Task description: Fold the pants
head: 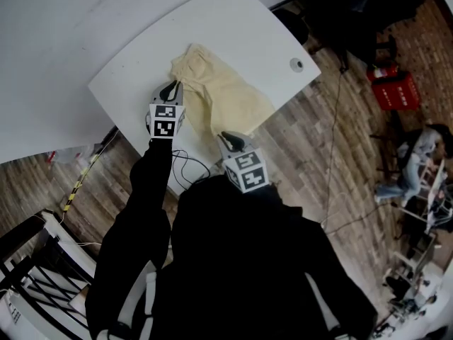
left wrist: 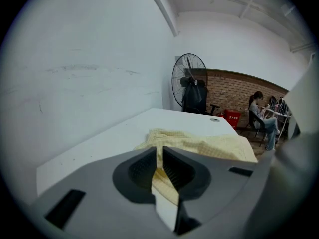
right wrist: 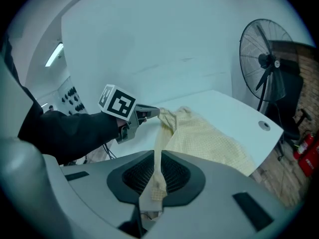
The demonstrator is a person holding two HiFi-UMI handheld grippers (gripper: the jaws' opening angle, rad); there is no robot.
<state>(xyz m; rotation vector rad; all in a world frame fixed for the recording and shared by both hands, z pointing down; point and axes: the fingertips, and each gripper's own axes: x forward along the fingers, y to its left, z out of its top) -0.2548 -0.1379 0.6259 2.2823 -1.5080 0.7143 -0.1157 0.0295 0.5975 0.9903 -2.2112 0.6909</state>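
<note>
On the table (head: 233, 20), pants (head: 226, 94) clamped in jaws of left gripper (head: 173, 85) and right gripper (head: 226, 137).

Soft, even light all round — the white bench (head: 233, 27) is bright without glare, the pants (head: 223, 98) throwing barely a shadow. Both gripper views bulge fisheye-fashion, black at the corners; the right gripper view runs bluish, a strip lamp (right wrist: 54, 55) glowing at left.

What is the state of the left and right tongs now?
Left tongs: closed on the yellow pants.
Right tongs: closed on the same pants.
</note>
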